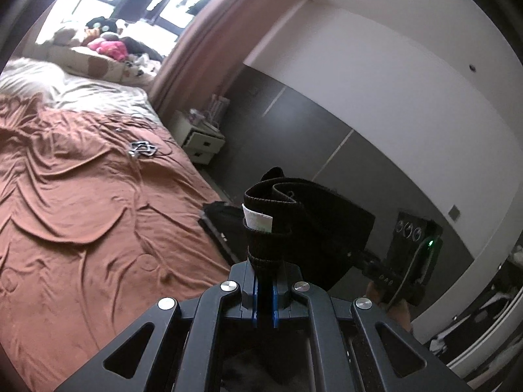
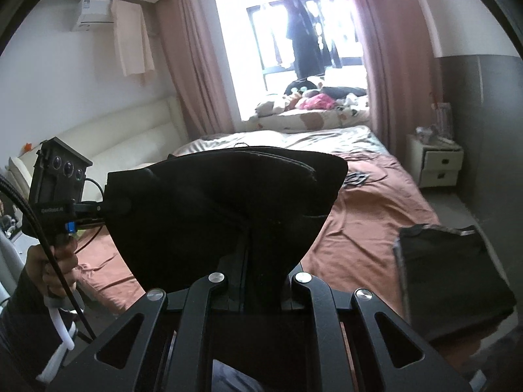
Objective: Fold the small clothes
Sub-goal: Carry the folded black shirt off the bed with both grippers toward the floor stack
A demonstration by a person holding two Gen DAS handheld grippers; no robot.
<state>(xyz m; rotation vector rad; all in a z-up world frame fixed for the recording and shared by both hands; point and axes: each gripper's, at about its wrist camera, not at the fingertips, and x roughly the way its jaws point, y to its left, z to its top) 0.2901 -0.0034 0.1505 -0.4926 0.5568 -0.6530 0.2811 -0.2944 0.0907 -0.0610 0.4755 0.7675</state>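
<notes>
Item one, your left gripper: tongs clamped together on the ribbed waistband of a black garment, the band rising from the tips toward twelve o'clock in the left wrist view, a white label sewn on it just above the pinch. Item two, your right gripper: tongs closed on the same black garment, whose cloth fans out from the tips toward twelve o'clock and fills the middle of the right wrist view, hiding the fingertips themselves. The garment hangs in the air between the two tools, off the bed, stretched from one pinch to the other; in the right wrist view your left gripper bites its edge at nine o'clock, held by your hand; in the left wrist view your right gripper meets it at four o'clock. Item three, bed with rust-brown sheet, below the garment, rumpled. Item four, a folded dark garment lying on the bed edge at four o'clock in the right wrist view, apart from both tongs. Item five, white nightstand at two o'clock beside the bed. Item six, pink curtains flanking the window at twelve o'clock
</notes>
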